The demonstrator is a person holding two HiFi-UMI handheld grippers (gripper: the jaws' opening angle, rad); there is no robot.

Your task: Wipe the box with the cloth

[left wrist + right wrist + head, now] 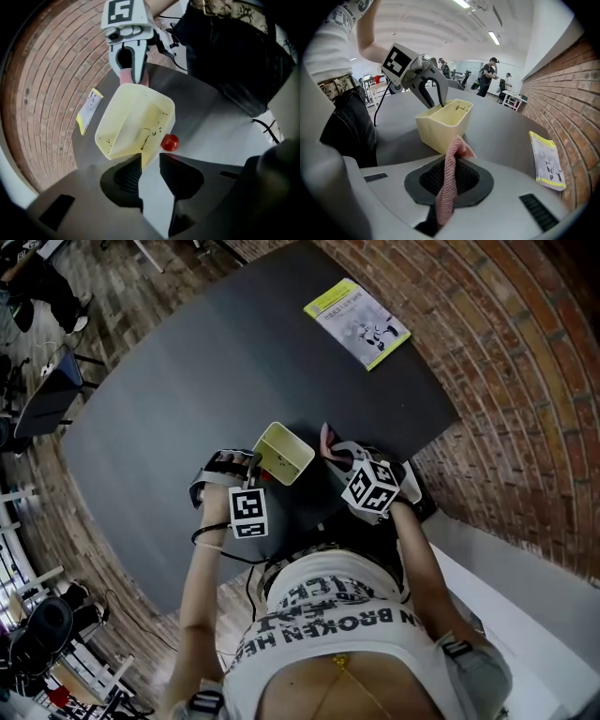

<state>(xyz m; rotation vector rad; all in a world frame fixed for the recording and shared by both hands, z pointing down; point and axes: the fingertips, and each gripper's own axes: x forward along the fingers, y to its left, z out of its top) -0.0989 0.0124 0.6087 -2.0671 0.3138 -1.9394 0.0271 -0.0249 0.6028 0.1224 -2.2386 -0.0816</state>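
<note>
Pinching the pink cloth (447,187) tight in my right gripper (451,164), just beside the pale yellow box (445,123).
The box stands open side up on the dark table (187,409), close to the edge nearest my body. My left gripper (150,161) has its jaws apart, and a corner of the box's rim sits between the tips without being squeezed. A small red round thing (169,142) lies on the table just beside the box. A yellow-edged booklet (357,322) lies well apart, towards the far corner.
</note>
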